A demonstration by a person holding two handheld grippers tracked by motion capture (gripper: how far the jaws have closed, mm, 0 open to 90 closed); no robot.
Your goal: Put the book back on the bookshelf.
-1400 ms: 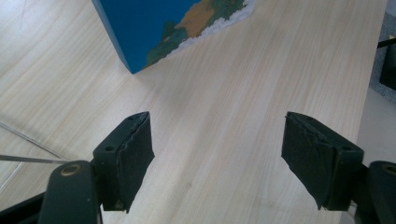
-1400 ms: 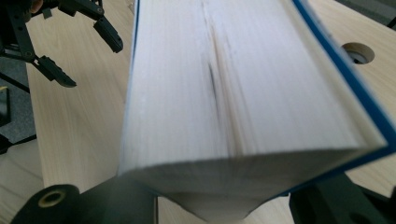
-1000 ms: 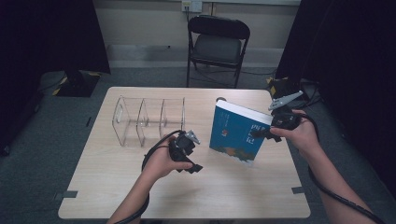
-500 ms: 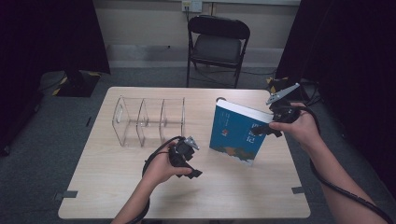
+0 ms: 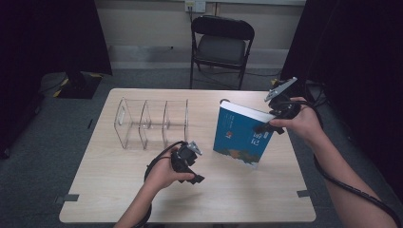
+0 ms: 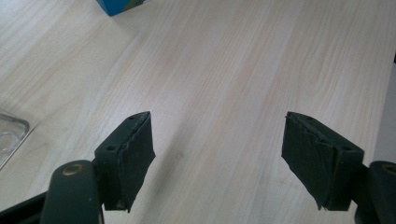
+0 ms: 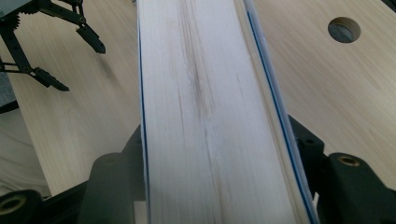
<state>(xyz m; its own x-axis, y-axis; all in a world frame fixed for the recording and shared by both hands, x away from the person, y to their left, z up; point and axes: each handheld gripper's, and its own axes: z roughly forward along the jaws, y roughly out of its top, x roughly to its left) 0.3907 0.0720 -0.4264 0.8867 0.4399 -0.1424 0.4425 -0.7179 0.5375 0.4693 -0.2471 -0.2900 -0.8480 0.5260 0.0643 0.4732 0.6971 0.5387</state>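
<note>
Right gripper (image 5: 267,127) has its jaws around the blue book's (image 5: 240,135) page edge, and they have just been opening; the book stands tilted on the table (image 5: 247,194), not yet in the clear rack (image 5: 152,123). Left gripper (image 5: 190,164) gapes, idle — pale wood, folding chair (image 5: 221,45) behind, dark curtains.

The left tongs (image 5: 190,166) hover low, jaws wide apart and bare. The right tongs (image 5: 266,127) sit higher, arm stretched forward, jaws just been opening around a book's edge.
</note>
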